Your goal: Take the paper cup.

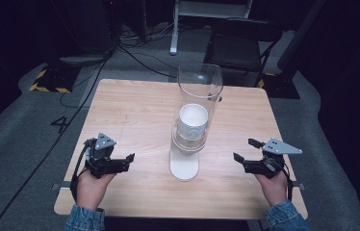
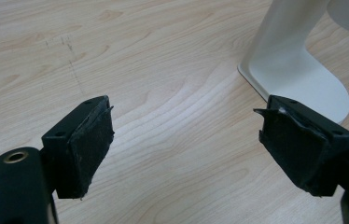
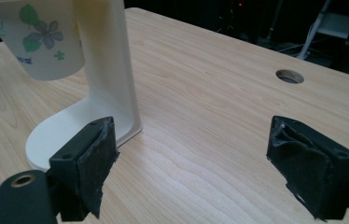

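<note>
Your left claw (image 1: pixel 131 157) and right claw (image 1: pixel 243 150) both gape empty, flanking the cup dispenser (image 1: pixel 192 120) at center frame; cups (image 1: pixel 192 121) untouched, nothing begun

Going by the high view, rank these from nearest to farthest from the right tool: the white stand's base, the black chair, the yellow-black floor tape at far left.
From the right tool:
1. White stand's base, on the table toward its centre.
2. Black chair, beyond the table's far edge.
3. Yellow-black floor tape, on the floor off the table's far left corner.
</note>
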`<state>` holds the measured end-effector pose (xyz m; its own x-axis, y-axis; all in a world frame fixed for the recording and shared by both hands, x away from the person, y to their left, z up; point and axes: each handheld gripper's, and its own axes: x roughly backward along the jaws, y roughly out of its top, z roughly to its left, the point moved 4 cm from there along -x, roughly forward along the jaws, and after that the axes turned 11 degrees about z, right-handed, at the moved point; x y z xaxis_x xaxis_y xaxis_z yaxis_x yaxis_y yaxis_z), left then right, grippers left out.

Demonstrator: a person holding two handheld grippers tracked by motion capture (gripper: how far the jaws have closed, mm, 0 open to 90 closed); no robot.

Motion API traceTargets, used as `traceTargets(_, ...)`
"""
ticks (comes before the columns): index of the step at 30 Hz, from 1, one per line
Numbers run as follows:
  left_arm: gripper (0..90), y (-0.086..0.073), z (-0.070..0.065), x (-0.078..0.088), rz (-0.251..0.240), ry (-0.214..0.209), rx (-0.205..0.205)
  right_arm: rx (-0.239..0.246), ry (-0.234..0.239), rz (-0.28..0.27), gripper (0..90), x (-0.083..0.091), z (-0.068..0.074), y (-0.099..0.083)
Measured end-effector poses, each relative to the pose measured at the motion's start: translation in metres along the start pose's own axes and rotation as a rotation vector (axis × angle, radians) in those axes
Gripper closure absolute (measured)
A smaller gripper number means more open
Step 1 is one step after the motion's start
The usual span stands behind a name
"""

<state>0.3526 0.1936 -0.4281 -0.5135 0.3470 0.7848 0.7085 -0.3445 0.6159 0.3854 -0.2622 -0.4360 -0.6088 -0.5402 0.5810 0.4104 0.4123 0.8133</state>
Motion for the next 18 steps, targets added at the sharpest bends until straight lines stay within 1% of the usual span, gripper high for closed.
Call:
traceTargets(1, 17.2, 0.000, 0.000, 0.000, -0.001, 0.000, 0.000, 0.019, -0.009, -0.009, 15.0, 0.000, 0.002, 0.001)
traceTargets(3, 17.1, -0.001, 0.000, 0.001, 0.000, 0.003, 0.004, 0.050, -0.011, -0.037, 14.7, 0.001, 0.006, 0.004)
traceTargets(4, 17.1, -0.001, 0.000, 0.001, -0.002, 0.003, 0.006, 0.061, -0.011, -0.046, 14.7, 0.000, 0.008, 0.005)
traceTargets(5, 17.1, -0.001, -0.001, 0.001, -0.002, 0.000, 0.005, 0.065, -0.006, -0.042, 14.6, -0.001, 0.010, 0.006)
traceTargets(9, 17.6, -0.003, -0.002, 0.001, 0.001, -0.007, -0.004, 0.053, 0.039, -0.034, 13.0, -0.008, 0.017, 0.009)
traceTargets(11, 17.9, -0.003, -0.002, 0.001, 0.006, -0.012, -0.007, 0.058, 0.044, -0.033, 12.7, -0.009, 0.019, 0.011)
traceTargets(12, 17.9, -0.004, -0.002, 0.000, 0.010, -0.011, -0.008, 0.074, 0.062, -0.036, 12.5, -0.014, 0.027, 0.016)
traceTargets(14, 17.9, -0.004, -0.002, 0.000, 0.009, -0.012, -0.006, 0.077, 0.094, -0.044, 11.6, -0.019, 0.036, 0.021)
traceTargets(16, 17.9, -0.004, -0.002, -0.001, 0.013, -0.015, -0.007, 0.087, 0.126, -0.039, 11.0, -0.026, 0.045, 0.027)
traceTargets(17, 17.9, -0.004, -0.002, -0.001, 0.013, -0.015, -0.007, 0.087, 0.126, -0.039, 11.0, -0.026, 0.045, 0.027)
traceTargets(18, 17.9, -0.004, -0.002, -0.001, 0.015, -0.016, -0.006, 0.096, 0.136, -0.033, 11.0, -0.028, 0.048, 0.028)
